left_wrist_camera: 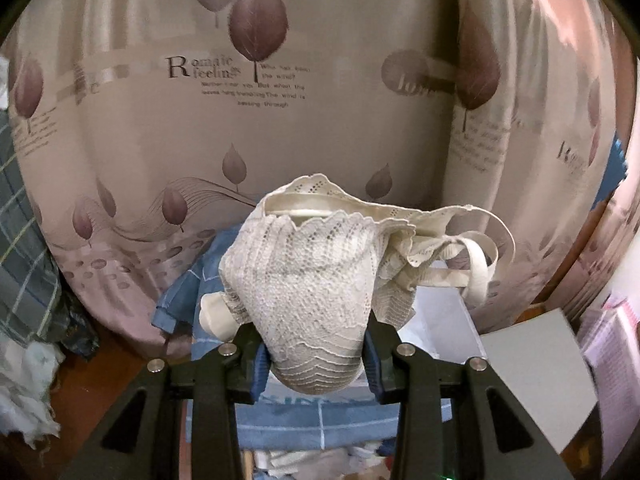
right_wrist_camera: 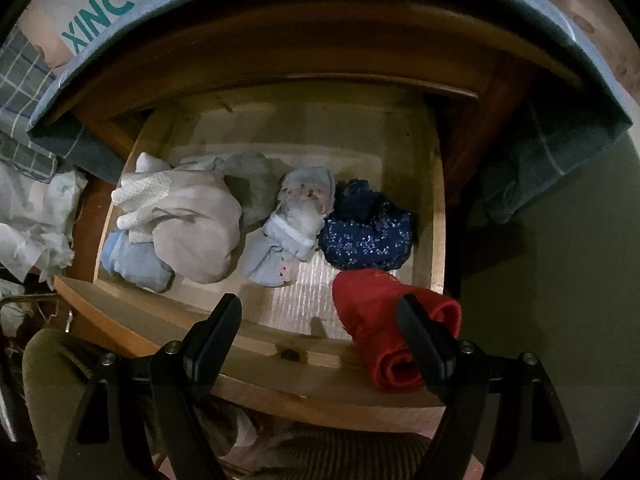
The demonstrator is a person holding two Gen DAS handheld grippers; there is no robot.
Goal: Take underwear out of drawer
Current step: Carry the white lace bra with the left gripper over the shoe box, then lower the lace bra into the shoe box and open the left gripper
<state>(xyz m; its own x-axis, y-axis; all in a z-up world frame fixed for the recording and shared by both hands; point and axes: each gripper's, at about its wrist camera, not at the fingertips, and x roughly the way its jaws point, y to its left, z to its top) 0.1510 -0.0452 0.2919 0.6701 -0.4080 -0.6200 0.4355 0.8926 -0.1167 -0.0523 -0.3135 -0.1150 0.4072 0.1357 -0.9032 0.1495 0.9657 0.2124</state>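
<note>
**Lace underwear held up, drawer open below**

Left wrist view: the left gripper (left_wrist_camera: 316, 350) is clamped on a cream lace piece of underwear (left_wrist_camera: 308, 276), its two blue-padded fingers pressing the bunched fabric from either side. The garment bulges up and forward out of the jaws, and its straps (left_wrist_camera: 480, 264) loop loosely off to the right. Behind it hangs a beige curtain (left_wrist_camera: 248, 80) printed with mauve leaves and lines of text. A blue cloth with a pale grid (left_wrist_camera: 288, 416) lies below the fingers, and a plaid fabric (left_wrist_camera: 20, 232) shows at the left edge. A grey-white box (left_wrist_camera: 532, 372) sits at the lower right.

Right wrist view: the right gripper (right_wrist_camera: 320, 332) hangs over the front edge of an open wooden drawer (right_wrist_camera: 438, 216), pointing steeply down — its jaws stand wide apart with nothing between them. The right finger (right_wrist_camera: 424, 340) overlaps a red rolled garment (right_wrist_camera: 372, 320) in the drawer's front right corner; whether it touches is unclear. Further in lie a navy floral bundle (right_wrist_camera: 366, 232), a pale blue roll with small pink marks (right_wrist_camera: 292, 236), a beige piece (right_wrist_camera: 200, 220) and a light blue fold (right_wrist_camera: 132, 260) at the left. A blue cloth (right_wrist_camera: 552, 160) drapes over the furniture top above the drawer, with teal lettering visible on a box (right_wrist_camera: 120, 4) at the upper left.
</note>
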